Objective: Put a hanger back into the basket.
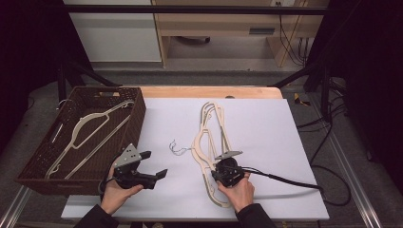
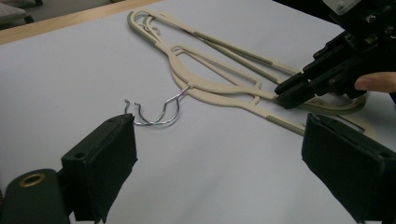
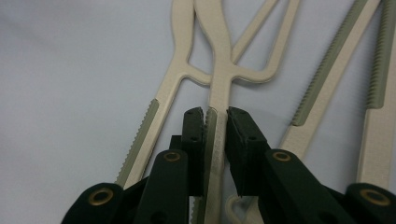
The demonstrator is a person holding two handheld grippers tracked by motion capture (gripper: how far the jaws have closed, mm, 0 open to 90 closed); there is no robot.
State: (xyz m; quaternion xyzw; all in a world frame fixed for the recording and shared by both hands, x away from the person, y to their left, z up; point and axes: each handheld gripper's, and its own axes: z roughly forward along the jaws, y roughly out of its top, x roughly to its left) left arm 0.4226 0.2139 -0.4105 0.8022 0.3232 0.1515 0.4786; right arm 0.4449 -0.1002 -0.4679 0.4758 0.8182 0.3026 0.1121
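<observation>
Two cream plastic hangers (image 1: 209,137) lie stacked on the white sheet, their wire hooks (image 2: 159,114) pointing left. My right gripper (image 1: 215,171) sits at their near end, and its pads press on one hanger arm (image 3: 219,79) from both sides; in the right gripper view that gripper (image 3: 215,116) is shut on the ribbed part of the arm. My left gripper (image 1: 153,164) hovers beside the basket, open and empty; in the left gripper view its jaws (image 2: 219,154) stand wide, facing the hooks and hangers (image 2: 219,88).
A brown wicker basket (image 1: 135,118) stands at the left edge of the table with another cream hanger (image 1: 88,130) lying inside. The right gripper's cable (image 1: 285,179) trails off to the right across the sheet. A wooden table edge (image 1: 209,91) runs along the back.
</observation>
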